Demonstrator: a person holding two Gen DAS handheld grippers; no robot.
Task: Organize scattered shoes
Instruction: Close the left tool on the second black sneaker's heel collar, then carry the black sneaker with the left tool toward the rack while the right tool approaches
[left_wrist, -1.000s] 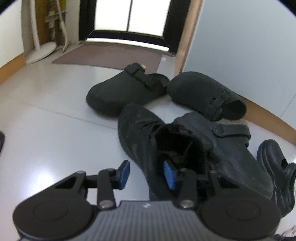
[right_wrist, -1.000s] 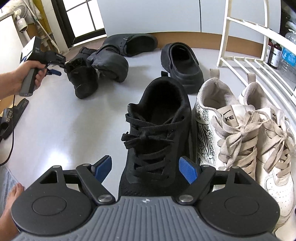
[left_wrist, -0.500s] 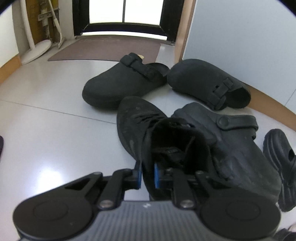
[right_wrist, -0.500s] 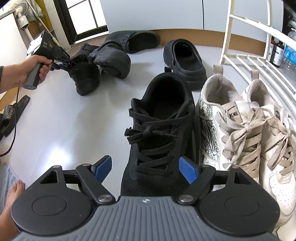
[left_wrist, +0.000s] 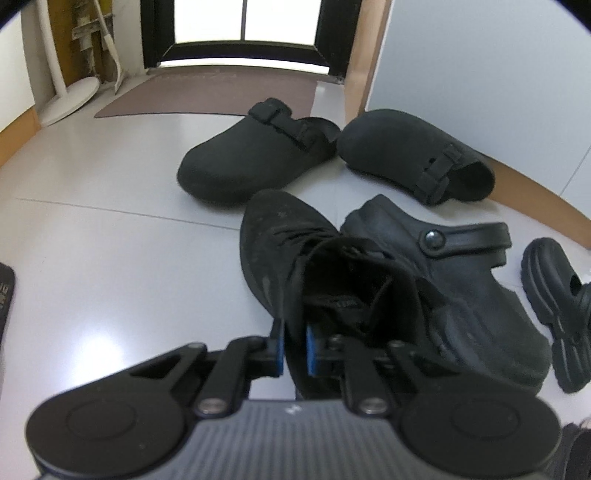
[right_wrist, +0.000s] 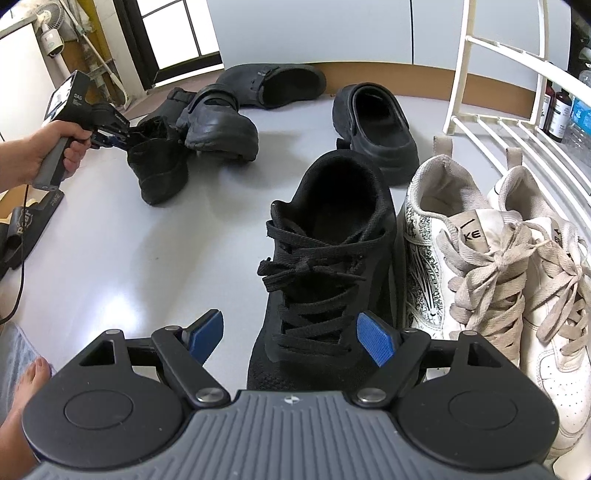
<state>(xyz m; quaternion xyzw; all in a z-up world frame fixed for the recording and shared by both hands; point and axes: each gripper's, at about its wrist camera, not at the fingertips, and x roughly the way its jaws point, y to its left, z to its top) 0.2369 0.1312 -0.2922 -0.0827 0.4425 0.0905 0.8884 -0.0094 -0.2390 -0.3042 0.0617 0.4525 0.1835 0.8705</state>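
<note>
Left gripper (left_wrist: 293, 349) clenched on thin collar of black sneaker (left_wrist: 295, 266), right gripper (right_wrist: 290, 332) released; soft fabric, risks slipping out on lift.

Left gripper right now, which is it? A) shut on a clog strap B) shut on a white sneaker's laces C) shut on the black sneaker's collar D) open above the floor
C: the left gripper has its blue pads pinched on the collar edge of the black sneaker, next to the strapped clog.
</note>
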